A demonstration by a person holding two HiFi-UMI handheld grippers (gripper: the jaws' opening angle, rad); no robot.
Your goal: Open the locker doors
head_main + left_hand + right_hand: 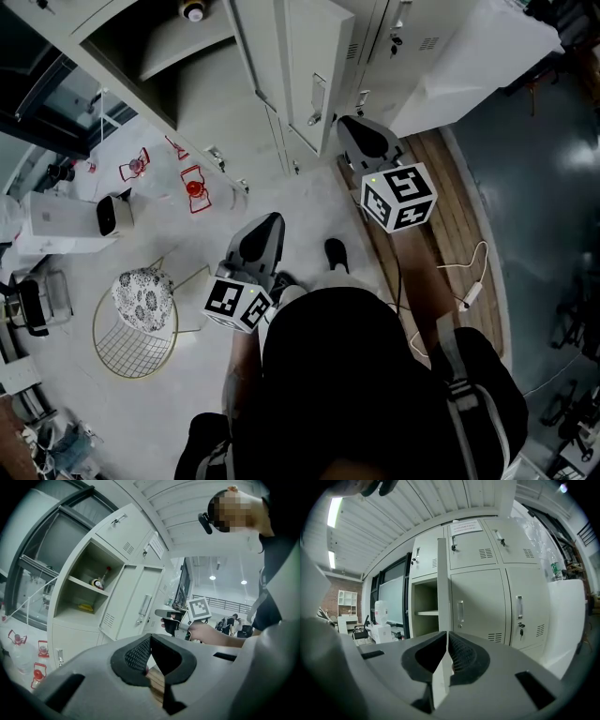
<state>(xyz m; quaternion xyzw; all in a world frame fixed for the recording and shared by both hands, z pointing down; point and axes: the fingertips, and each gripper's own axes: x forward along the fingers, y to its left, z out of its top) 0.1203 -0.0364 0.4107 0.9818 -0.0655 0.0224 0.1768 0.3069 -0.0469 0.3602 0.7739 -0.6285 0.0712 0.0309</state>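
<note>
Right gripper (447,637), jaws closed on nothing, faces the open door (442,588) edge-on. A closed door (480,597) with upright handle (461,611) lies just right. Left gripper (150,640), likewise closed and empty, sits farther off.

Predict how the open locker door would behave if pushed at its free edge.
The open locker door shows a thin edge, so it is probably light sheet metal that could flex or rattle. It stands out from the locker row, so a push would likely swing it, not tip it.
</note>
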